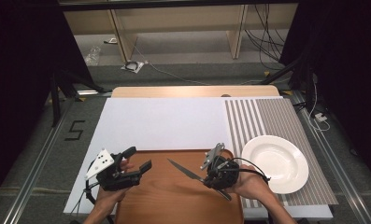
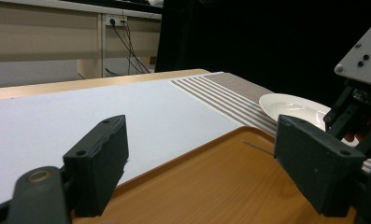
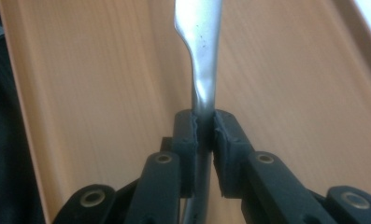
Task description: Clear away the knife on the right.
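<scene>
Basically the right gripper [image 1: 210, 176] has its fingers [image 3: 188, 140] clamped on the knife [image 1: 185, 171] mid-shank, blade held out over the wooden tray [image 1: 174, 200], while the left gripper [image 1: 137, 164] idles wide open and empty at the tray's left edge, presumably standing clear.

The right gripper [image 1: 217, 173] covers the middle of the knife [image 1: 183, 169]. In the right gripper view the knife [image 3: 199, 56] runs off the top edge and blurs near the jaws. In the left gripper view the right gripper [image 2: 360, 100] hides part of the plate [image 2: 290, 106]; the tray [image 1: 174, 200] is cut at the bottom.
</scene>
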Demonstrator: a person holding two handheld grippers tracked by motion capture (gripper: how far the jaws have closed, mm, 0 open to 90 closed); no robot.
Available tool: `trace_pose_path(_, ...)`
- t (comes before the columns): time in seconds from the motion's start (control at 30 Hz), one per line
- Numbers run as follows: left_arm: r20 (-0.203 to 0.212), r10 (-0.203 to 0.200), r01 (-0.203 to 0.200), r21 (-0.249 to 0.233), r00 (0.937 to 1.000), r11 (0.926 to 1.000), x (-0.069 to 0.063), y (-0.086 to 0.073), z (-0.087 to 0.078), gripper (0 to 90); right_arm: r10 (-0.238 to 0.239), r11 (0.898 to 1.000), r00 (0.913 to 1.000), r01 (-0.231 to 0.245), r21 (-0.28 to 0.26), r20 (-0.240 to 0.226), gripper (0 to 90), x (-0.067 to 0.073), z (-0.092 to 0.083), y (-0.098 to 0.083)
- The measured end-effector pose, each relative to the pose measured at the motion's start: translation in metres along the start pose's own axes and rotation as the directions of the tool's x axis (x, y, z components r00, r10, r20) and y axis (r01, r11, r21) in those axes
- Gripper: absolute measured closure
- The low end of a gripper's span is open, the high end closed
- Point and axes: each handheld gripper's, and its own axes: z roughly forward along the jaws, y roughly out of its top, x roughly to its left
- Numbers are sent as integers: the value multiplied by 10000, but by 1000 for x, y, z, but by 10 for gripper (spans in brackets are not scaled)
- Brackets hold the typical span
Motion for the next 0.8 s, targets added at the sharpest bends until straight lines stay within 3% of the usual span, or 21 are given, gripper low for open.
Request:
trace_pose_path(0.7,28,28,-28,7,10000,10000,-1,0,0,179,47,9964,9985,-2,843,-539,807,13,13,-6)
trace_pose_path(0.8,31,37,-37,11,10000,10000,-1,0,0,179,-144,9934,9975,222,1125,-698,807,15,16,-8)
